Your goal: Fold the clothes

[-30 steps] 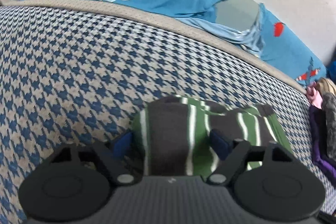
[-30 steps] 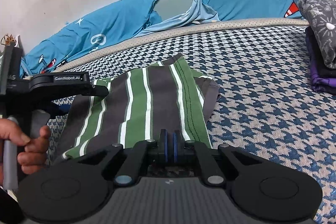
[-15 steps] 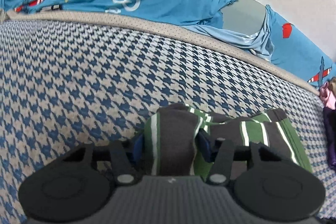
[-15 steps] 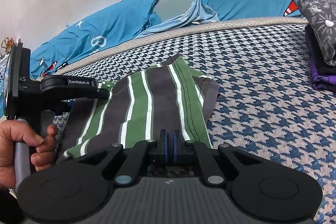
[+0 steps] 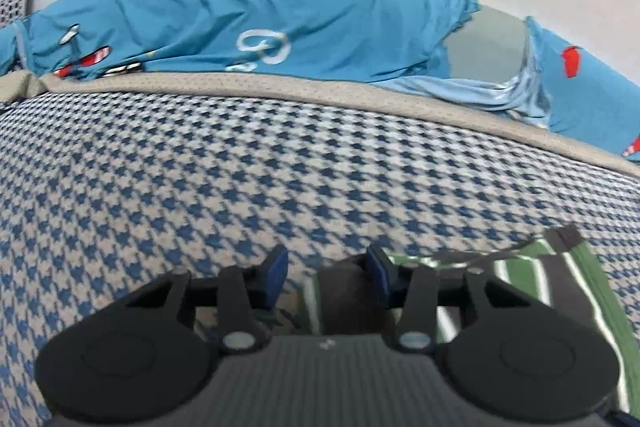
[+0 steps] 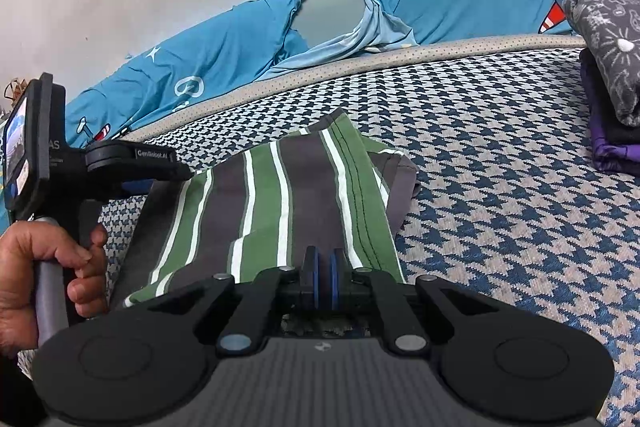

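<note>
"GenRobot.AI" on left gripper [image 6: 132, 163]

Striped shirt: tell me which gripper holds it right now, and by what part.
Right gripper is shut on the shirt's near edge. Left gripper is open, holding nothing.

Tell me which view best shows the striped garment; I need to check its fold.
The right wrist view: the striped garment lies nearly whole on the bed, stripes and folded edges clear. The left wrist view shows only a blurred corner behind the open left claw.
</note>
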A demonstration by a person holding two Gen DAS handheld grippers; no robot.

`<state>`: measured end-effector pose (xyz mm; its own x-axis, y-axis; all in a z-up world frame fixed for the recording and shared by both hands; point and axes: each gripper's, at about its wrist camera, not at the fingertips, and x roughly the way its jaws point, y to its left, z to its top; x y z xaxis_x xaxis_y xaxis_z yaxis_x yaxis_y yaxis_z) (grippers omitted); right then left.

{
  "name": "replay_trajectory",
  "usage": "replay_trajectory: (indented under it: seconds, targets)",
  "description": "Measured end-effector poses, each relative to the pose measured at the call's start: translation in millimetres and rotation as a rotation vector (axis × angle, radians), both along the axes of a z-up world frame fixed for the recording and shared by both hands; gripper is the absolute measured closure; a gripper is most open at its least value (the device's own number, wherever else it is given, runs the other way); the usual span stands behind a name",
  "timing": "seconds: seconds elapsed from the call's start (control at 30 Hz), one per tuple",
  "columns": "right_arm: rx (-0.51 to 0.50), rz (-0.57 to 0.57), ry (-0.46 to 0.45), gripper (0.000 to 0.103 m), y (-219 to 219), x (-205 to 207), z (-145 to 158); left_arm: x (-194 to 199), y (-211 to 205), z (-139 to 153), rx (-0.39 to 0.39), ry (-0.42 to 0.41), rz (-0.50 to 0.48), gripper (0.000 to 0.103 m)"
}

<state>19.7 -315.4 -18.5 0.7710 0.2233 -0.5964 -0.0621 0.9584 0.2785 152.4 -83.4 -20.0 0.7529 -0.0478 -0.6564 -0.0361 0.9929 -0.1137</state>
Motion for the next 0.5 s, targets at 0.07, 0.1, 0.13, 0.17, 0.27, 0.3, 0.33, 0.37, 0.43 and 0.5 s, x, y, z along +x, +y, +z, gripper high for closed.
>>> replay_trajectory:
  seconds: [0.07, 0.1, 0.13, 0.17, 0.27, 0.3, 0.33, 0.37, 0.43, 0.5]
  targets:
    - [0.001, -0.001, -0.001, 0.096, 0, 0, 1, 1, 5, -2, -0.011, 0.013, 0.016, 0.062]
    - [0.001, -0.002, -0.002, 0.096, 0, -1, 1, 2, 7, -2, -0.016, 0.019, 0.024, 0.062]
    - [0.000, -0.003, -0.002, 0.096, -1, -1, 1, 1, 9, -2, -0.022, 0.018, 0.028, 0.060]
    - [-0.001, -0.006, -0.004, 0.096, -1, -1, 2, 0, 12, -2, -0.028, 0.018, 0.032, 0.058]
    - [-0.004, -0.019, -0.008, 0.097, -3, -2, 4, -3, 20, -1, -0.046, 0.017, 0.044, 0.052]
    - [-0.002, -0.022, -0.009, 0.097, -4, -3, 5, -4, 22, 0, -0.052, 0.017, 0.048, 0.052]
    - [0.001, -0.025, -0.010, 0.097, -5, -3, 6, -5, 25, 0, -0.058, 0.017, 0.051, 0.050]
    - [0.003, -0.028, -0.010, 0.096, -6, -3, 7, -5, 27, 0, -0.064, 0.016, 0.055, 0.047]
    - [-0.003, -0.033, -0.020, 0.096, -7, -5, 9, -7, 33, 1, -0.077, 0.015, 0.063, 0.044]
    - [-0.009, -0.041, -0.029, 0.096, -8, -7, 12, -10, 38, 2, -0.090, 0.012, 0.062, 0.042]
